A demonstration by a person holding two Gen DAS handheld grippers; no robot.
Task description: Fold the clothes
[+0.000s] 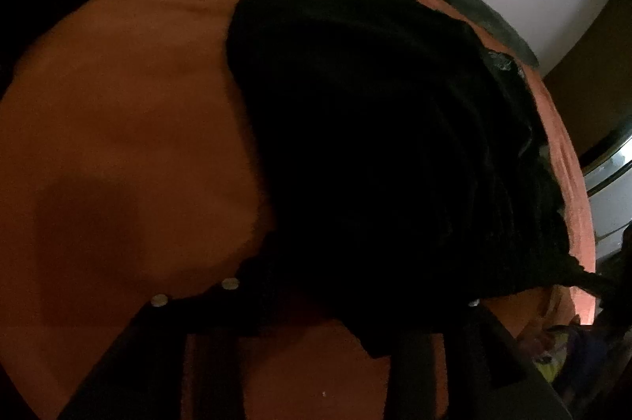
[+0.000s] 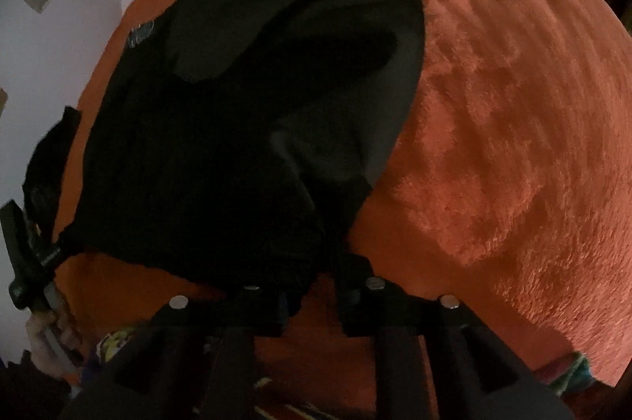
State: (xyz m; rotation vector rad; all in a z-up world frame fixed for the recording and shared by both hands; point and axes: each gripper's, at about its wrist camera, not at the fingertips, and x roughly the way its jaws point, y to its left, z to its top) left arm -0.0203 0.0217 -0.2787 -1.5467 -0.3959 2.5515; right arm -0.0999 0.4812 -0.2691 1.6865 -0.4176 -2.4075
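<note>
The left gripper [image 2: 37, 254] pinches the near left corner of the black garment [image 2: 245, 127]; beside it, the right gripper [image 2: 312, 297] clamps the near edge. The garment lies spread on the orange blanket [image 2: 513, 123], reaching toward the far edge, with fuzzy blanket bare at right.

No readable text, labels, brands or numbers anywhere. The black garment [image 2: 245, 112] carries only small pale floral motifs near its far edge, not lettering. A colourful patterned item [image 2: 114, 339] at the lower edge is too blurred to show any writing.
</note>
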